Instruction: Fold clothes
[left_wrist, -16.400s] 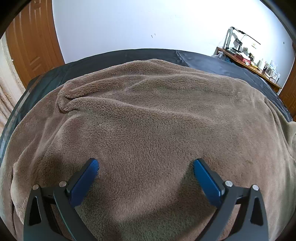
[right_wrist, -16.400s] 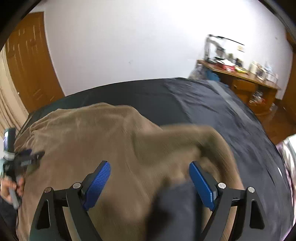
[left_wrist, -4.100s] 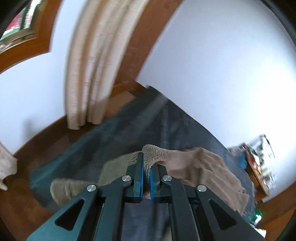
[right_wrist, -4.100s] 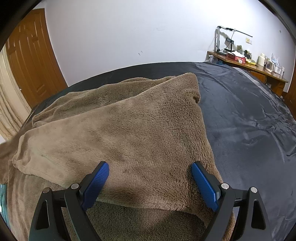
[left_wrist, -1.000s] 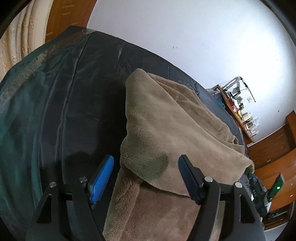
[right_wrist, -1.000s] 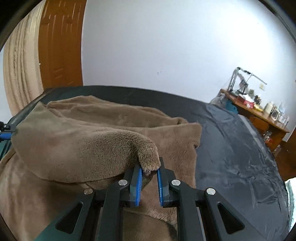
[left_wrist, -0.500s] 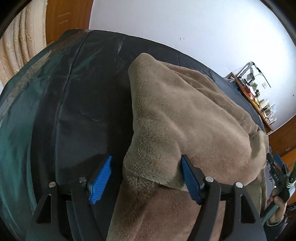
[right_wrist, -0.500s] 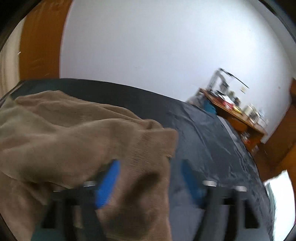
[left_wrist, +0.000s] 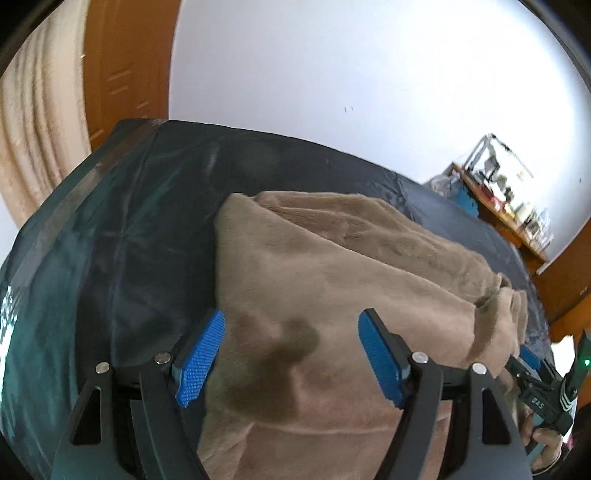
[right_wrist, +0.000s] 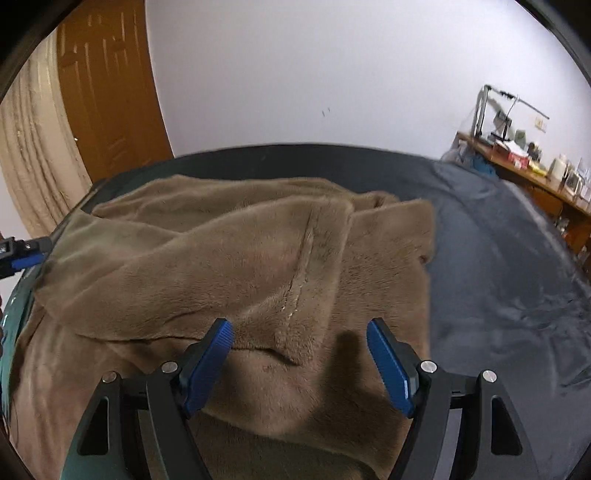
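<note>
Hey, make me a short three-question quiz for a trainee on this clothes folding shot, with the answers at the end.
1. True or false: the right tool is clamped on the brown fleece garment.
2. Multiple choice: what does the garment lie on? A) a wooden floor B) a dark sheet C) a white table
3. In the right wrist view, which side of the picture shows the wooden desk?

Key
1. False: both blue pads stand apart above the fleece, gripping nothing.
2. B
3. The right side, against the white wall.
</note>
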